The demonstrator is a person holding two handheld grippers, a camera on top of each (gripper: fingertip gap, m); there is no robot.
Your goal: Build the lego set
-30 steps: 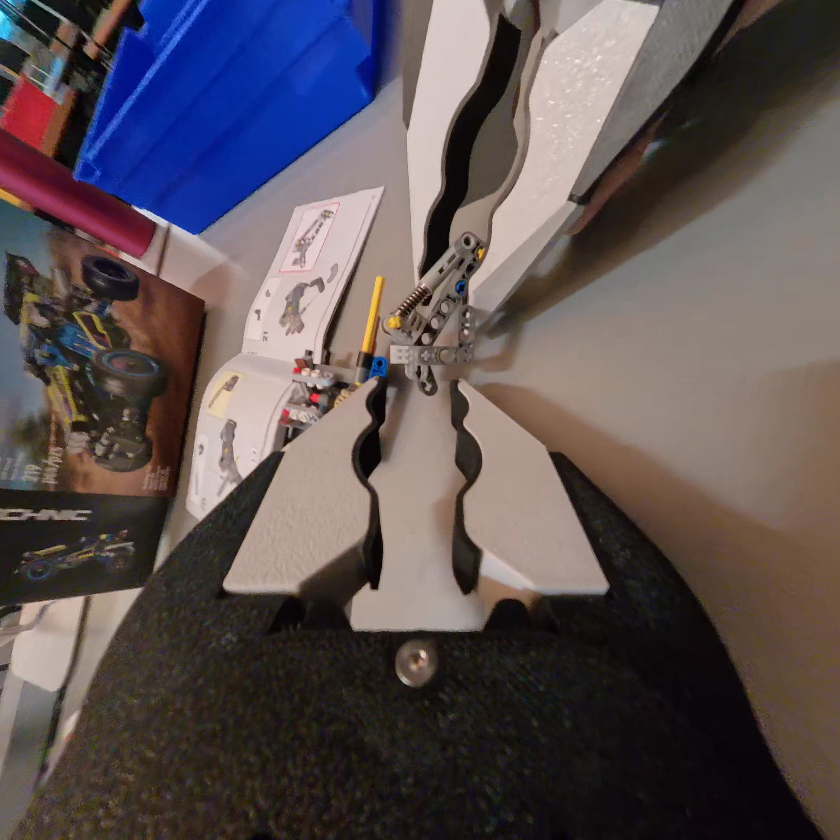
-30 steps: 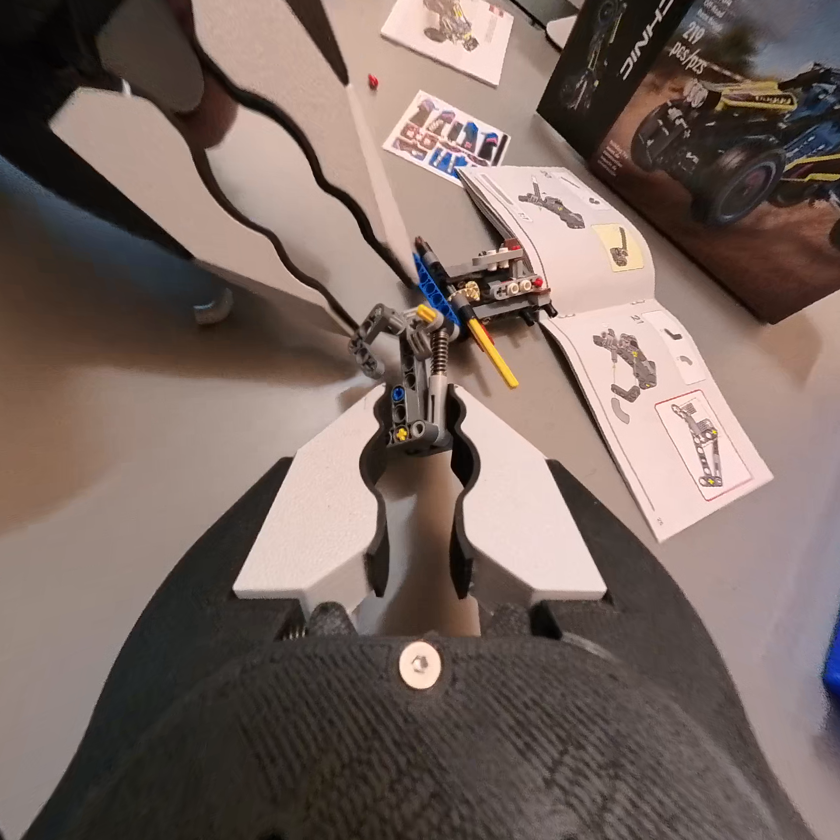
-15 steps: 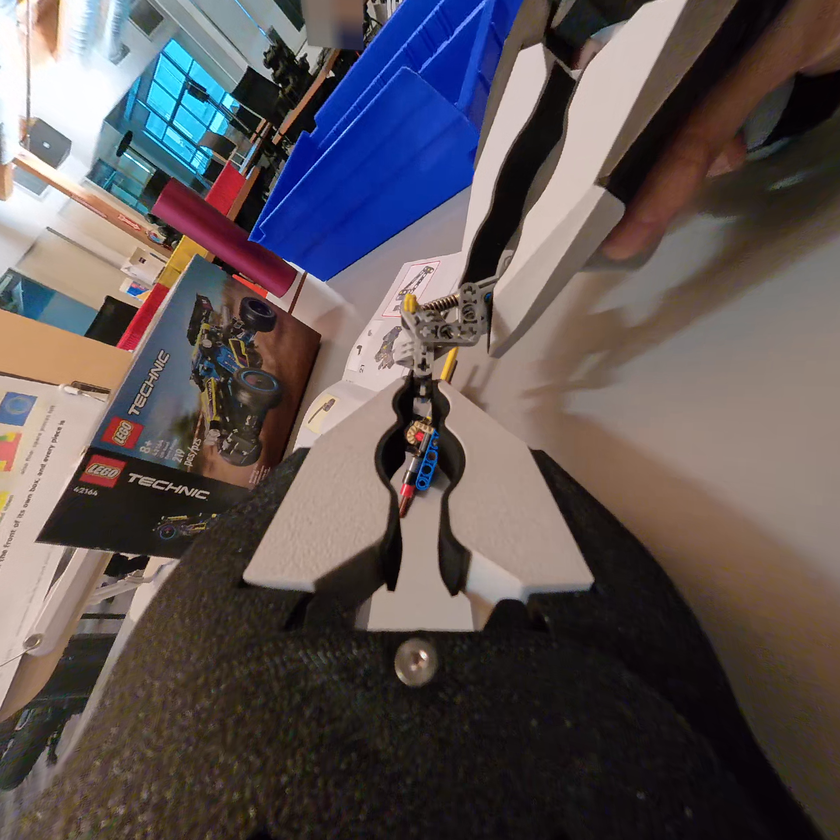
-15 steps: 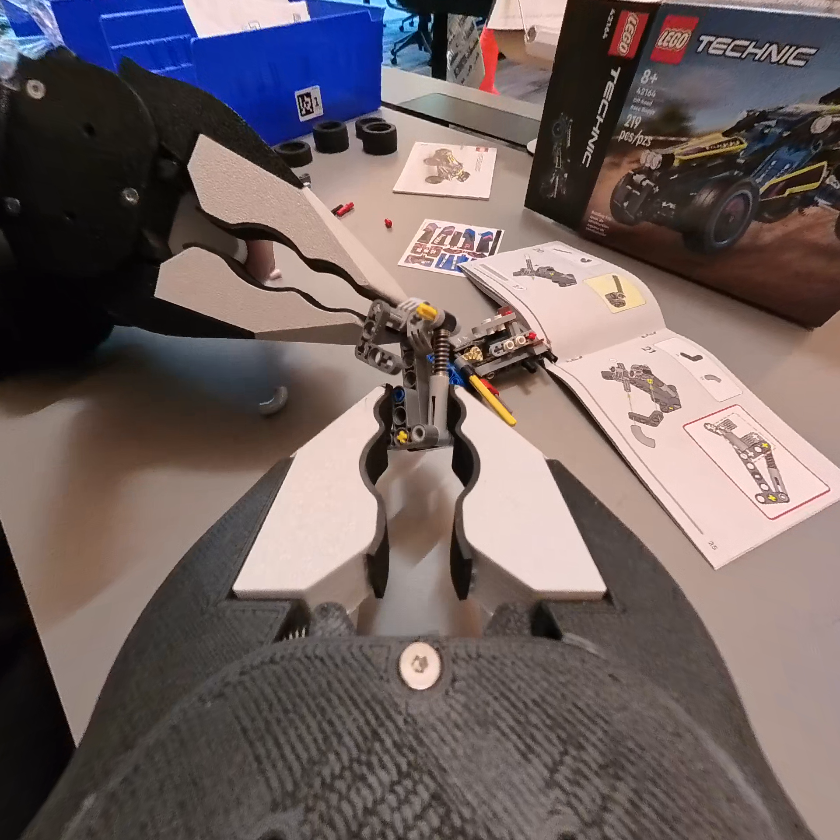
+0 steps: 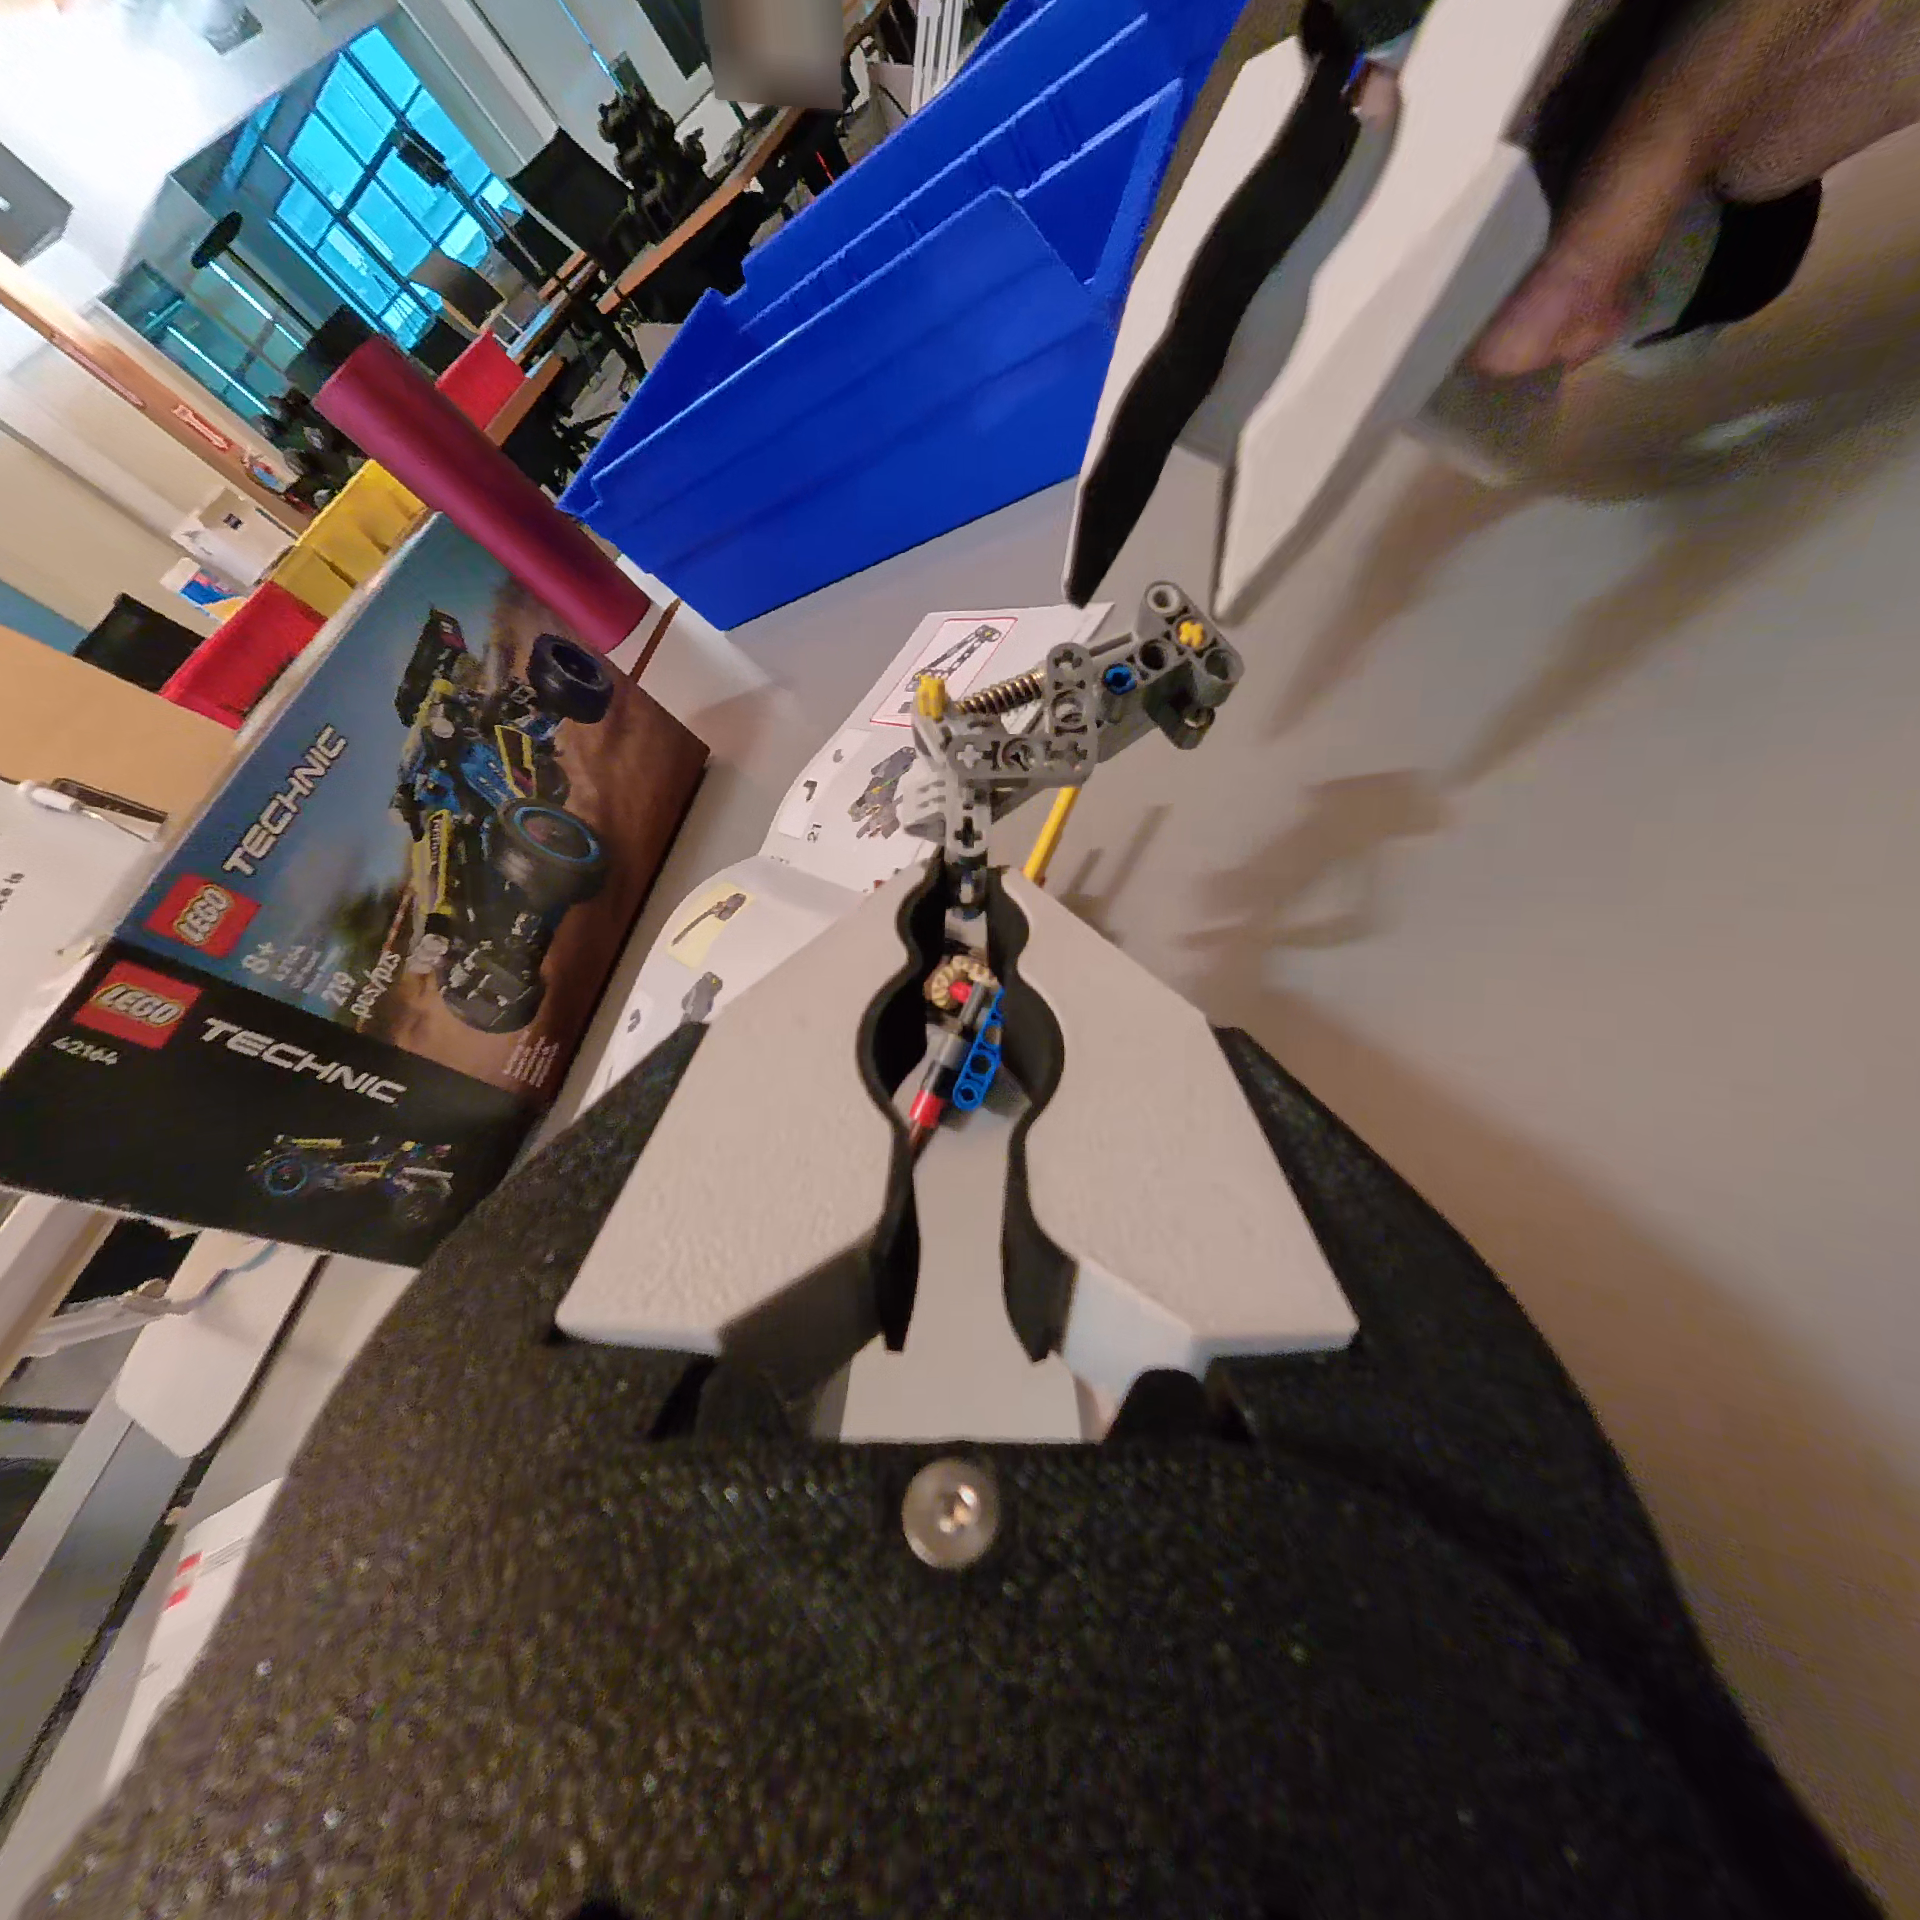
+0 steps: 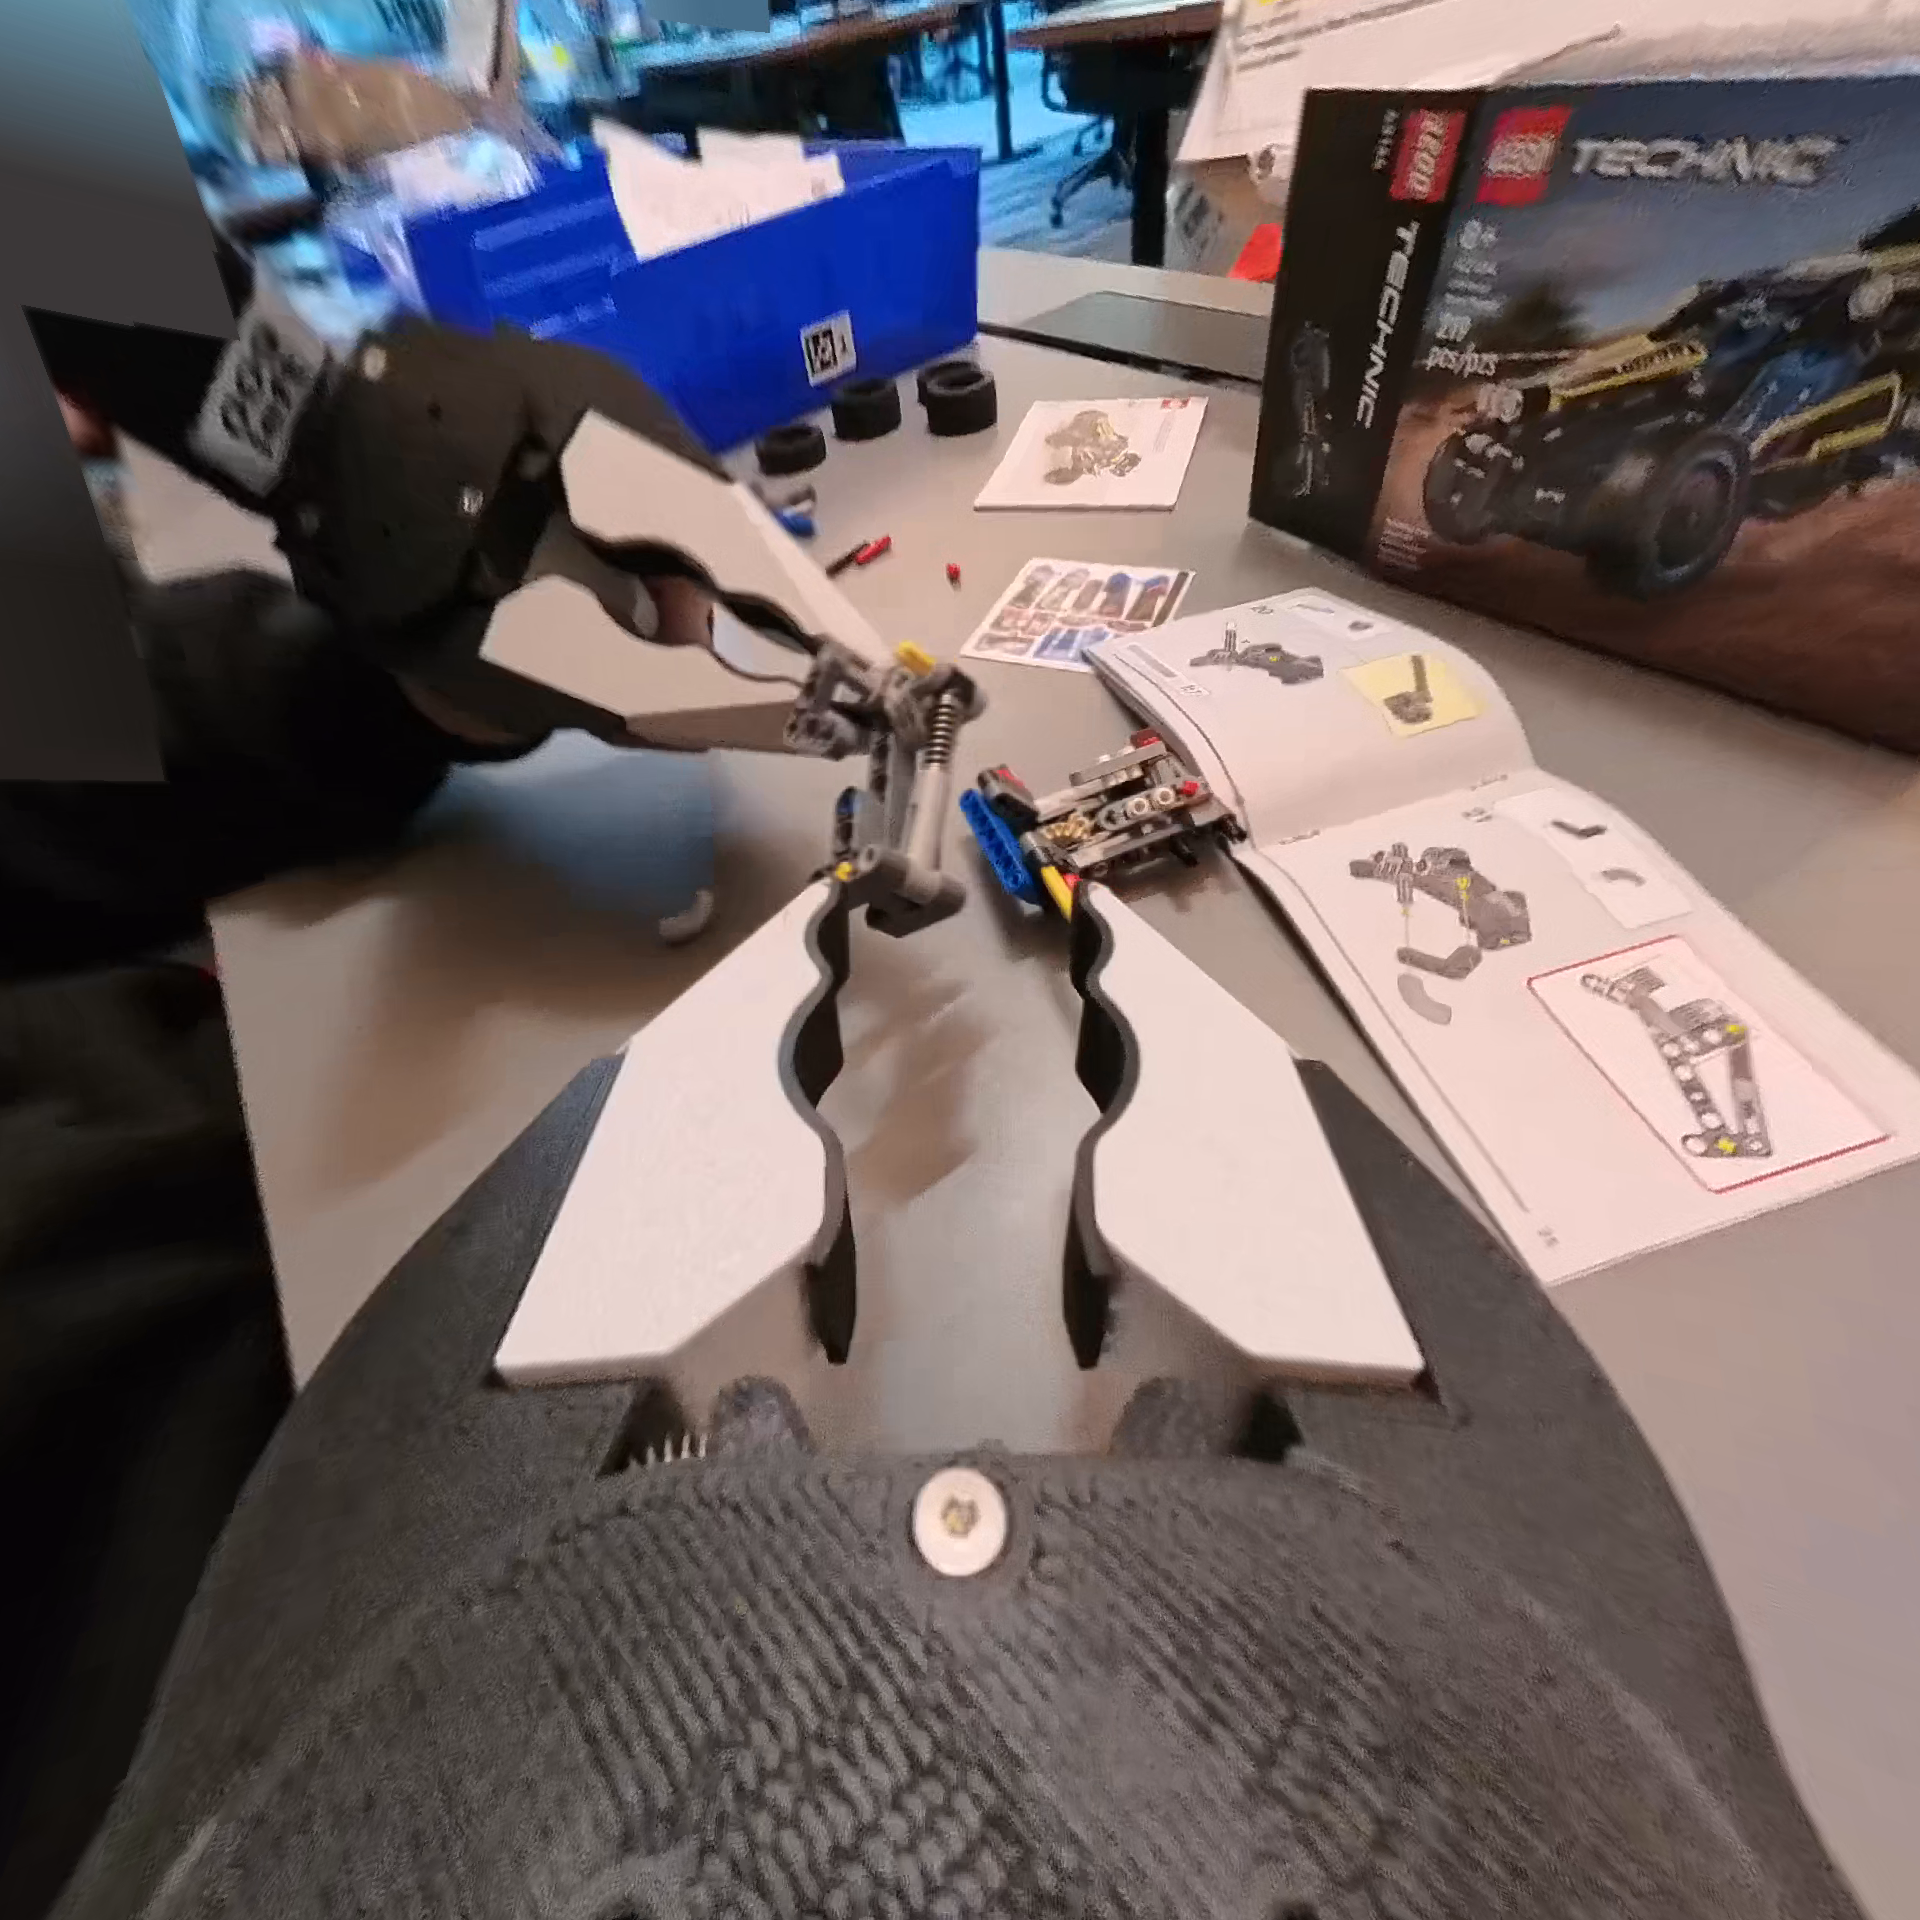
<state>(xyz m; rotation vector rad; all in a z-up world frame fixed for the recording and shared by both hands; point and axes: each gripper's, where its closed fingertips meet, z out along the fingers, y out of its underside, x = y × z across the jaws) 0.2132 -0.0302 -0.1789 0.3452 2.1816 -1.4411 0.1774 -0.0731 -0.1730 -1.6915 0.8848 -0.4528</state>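
Observation:
A grey suspension arm assembly (image 5: 1049, 717) with a coil spring and yellow pins hangs above the grey table. My left gripper (image 5: 966, 883) is shut on its lower grey stub. In the right wrist view the left gripper (image 6: 831, 696) holds the assembly (image 6: 904, 790) by its top end. My right gripper (image 6: 956, 904) is open and empty, its left fingertip just below the assembly's lower end. It shows open at the upper right of the left wrist view (image 5: 1153, 603). A small chassis build (image 6: 1101, 821) with a blue beam lies on the table beside the open instruction booklet (image 6: 1455, 935).
The set's box (image 6: 1610, 364) stands at the right rear. Blue bins (image 6: 707, 270) stand at the back, with black tyres (image 6: 868, 405) in front of them. A sticker sheet (image 6: 1081, 613), a leaflet (image 6: 1091, 452), red pins (image 6: 862, 551) and a small grey curved piece (image 6: 686, 914) lie on the table.
My left gripper shut on the assembly and lifted it. My right gripper opened, let go of the assembly's other end and drew back a little.

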